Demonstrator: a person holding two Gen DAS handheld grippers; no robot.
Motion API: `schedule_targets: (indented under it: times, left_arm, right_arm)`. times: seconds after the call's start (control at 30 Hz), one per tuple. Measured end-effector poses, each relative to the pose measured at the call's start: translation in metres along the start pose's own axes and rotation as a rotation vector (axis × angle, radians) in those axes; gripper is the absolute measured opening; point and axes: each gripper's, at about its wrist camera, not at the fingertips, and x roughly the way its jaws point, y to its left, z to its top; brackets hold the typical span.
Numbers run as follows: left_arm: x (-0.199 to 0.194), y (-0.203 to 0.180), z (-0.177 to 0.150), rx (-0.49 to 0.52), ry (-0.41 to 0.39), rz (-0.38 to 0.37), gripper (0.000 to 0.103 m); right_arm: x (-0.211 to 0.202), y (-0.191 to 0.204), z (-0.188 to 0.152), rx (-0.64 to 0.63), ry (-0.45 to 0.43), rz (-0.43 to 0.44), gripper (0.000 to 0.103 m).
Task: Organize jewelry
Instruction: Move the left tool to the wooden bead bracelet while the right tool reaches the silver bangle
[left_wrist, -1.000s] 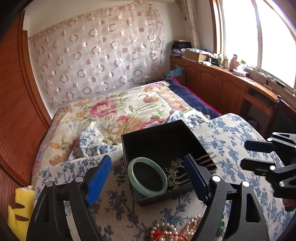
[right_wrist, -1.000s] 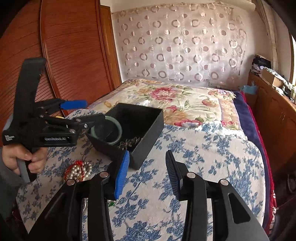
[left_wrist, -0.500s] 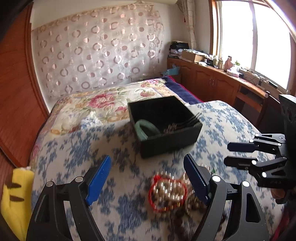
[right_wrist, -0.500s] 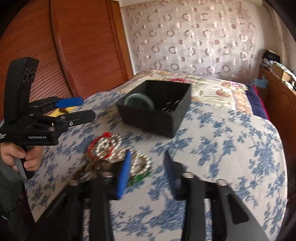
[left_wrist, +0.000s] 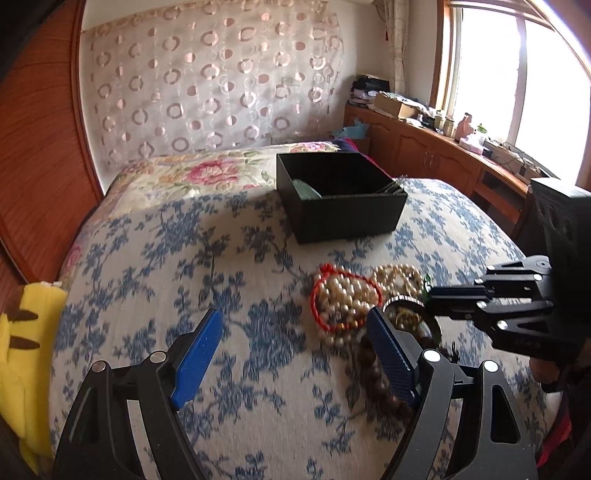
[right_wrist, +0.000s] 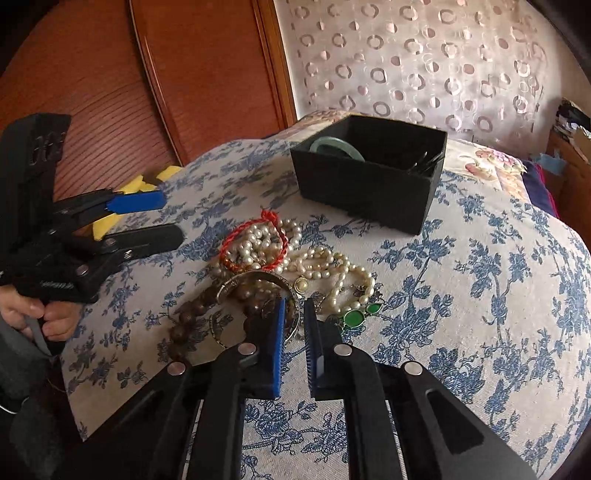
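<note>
A pile of jewelry lies on the blue-flowered cloth: pearl strands (right_wrist: 325, 266) (left_wrist: 347, 295), a red cord bracelet (right_wrist: 255, 240) (left_wrist: 325, 295), brown wooden beads (right_wrist: 195, 314) (left_wrist: 380, 380), a green-stone pendant (right_wrist: 354, 317) and a silver bangle (right_wrist: 258, 284) (left_wrist: 410, 306). My right gripper (right_wrist: 293, 314) (left_wrist: 430, 299) has its jaws narrowed around the bangle's rim. My left gripper (left_wrist: 295, 332) (right_wrist: 162, 218) is open and empty, just left of the pile. A black box (left_wrist: 343, 199) (right_wrist: 369, 184) behind the pile holds a jade bangle (right_wrist: 336, 146) (left_wrist: 306, 188).
A yellow plush toy (left_wrist: 22, 332) lies at the cloth's left edge. A flowered bedspread (left_wrist: 207, 173) lies behind the box. A wooden panel wall (right_wrist: 147, 74) stands on the left, wooden cabinets (left_wrist: 443, 162) under the window on the right.
Both grippers drew back from the box and came down toward the pile. My right jaws narrowed around the silver bangle.
</note>
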Motion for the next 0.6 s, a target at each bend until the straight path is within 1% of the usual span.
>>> schedule_targets:
  times: [0.27,0.37,0.43,0.6]
  left_arm:
    - [-0.001,-0.002,-0.012,-0.006,0.018,-0.005,0.077]
    - [0.0,-0.002,-0.014,-0.006,0.021,-0.01,0.077]
    - [0.002,-0.003,-0.016,-0.003,0.028,-0.014,0.077]
    - [0.005,-0.009,-0.019,0.003,0.049,-0.033,0.077]
  right_arm:
    - [0.011,-0.002,0.005,0.012,0.03,0.01,0.011]
    - [0.011,0.002,0.007,-0.015,0.036,0.001,0.011]
    - [0.012,0.004,0.008,-0.032,0.039,-0.001,0.004]
    - [0.007,0.008,0.006,-0.053,0.012,-0.024,0.004]
